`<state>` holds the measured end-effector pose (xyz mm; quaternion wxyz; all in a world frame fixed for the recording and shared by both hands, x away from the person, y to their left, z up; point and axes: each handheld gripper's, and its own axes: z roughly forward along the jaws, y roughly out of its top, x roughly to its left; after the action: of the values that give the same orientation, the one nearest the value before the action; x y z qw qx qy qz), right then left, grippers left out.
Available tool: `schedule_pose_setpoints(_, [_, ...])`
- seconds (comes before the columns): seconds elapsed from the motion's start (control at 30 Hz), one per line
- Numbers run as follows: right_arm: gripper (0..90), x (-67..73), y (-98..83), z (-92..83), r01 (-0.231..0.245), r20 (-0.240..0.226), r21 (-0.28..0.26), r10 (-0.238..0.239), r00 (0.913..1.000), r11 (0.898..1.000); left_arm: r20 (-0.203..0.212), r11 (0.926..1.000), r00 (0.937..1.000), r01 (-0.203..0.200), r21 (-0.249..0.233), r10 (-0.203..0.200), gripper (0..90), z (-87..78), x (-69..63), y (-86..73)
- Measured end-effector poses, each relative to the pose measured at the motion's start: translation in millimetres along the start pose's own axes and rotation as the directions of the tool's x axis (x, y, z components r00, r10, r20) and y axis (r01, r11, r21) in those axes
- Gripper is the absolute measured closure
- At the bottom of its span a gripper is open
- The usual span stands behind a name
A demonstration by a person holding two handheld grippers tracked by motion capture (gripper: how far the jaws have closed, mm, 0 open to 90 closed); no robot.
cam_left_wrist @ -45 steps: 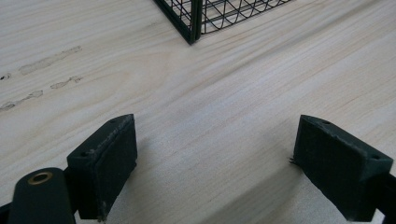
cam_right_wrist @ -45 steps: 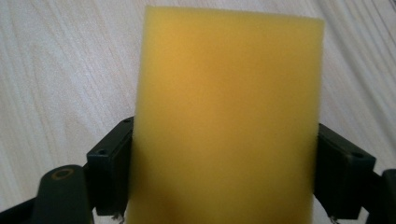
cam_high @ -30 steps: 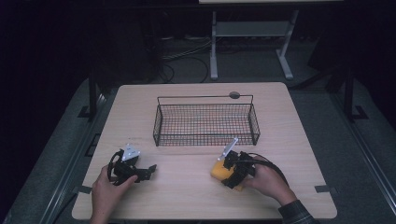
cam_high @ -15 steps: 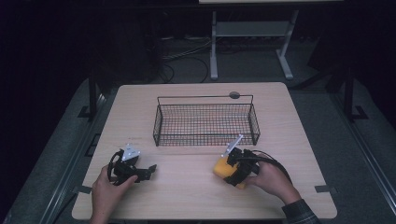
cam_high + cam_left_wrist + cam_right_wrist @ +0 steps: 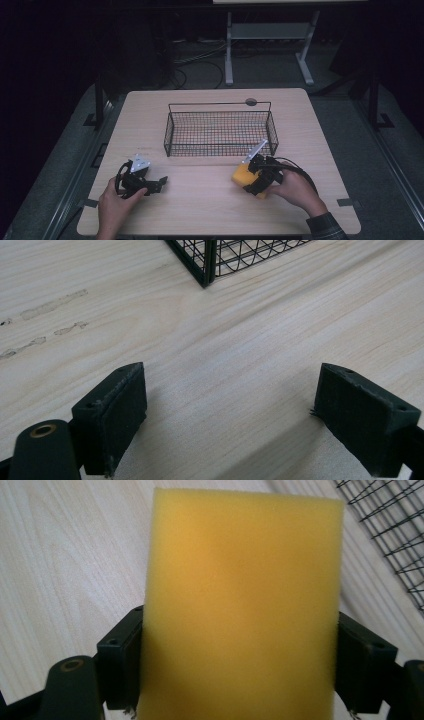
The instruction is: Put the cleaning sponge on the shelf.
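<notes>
Right claw (image 5: 248, 180): clamped on a yellow sponge block (image 5: 243, 175). In the right gripper view the sponge (image 5: 240, 605) sits between the two black jaws, one pad pressing each side edge, and the block stands out well fwd of the jaw tips. The person's right hand (image 5: 292, 191) grips the claw body from behind. Grey plate atop the claw points toward the wire basket (image 5: 220, 131), which lies just ahead of this claw and slightly to its left in the high view. Basket mesh (image 5: 390, 525) appears at the upper right of the right gripper view, beyond the sponge. Whether the sponge touches the worktop (image 5: 210, 210) or is held just clear of it: cannot tell.

Left claw (image 5: 159, 182): jaws wide apart, nothing between them. In the left gripper view, bare wood-grain worktop (image 5: 225, 390) shows in the gap betw. the jaws; a lower corner of the basket (image 5: 207, 265) stands ahead of the claw, apart from it. Faint scuff marks (image 5: 45, 325) lie on the worktop fwd and to the left of the left jaw. The person's left hand (image 5: 117, 205) holds this claw low over the worktop, tips directed toward the right claw. The two claws are well apart, w/ open worktop between them.

Basket interior: no contents visible through the mesh in the high view.
</notes>
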<state>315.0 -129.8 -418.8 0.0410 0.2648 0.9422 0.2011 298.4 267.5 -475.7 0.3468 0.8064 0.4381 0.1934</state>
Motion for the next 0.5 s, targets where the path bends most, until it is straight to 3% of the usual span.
schedule_pose_setpoints(0.5, [22.0,-10.5,-3.6,-19.2,-0.024,0.02,-0.034,0.025,0.9995,0.999,0.0,1.0,1.0,0.0,0.0,0.0,12.7,0.0,0.0,0.0])
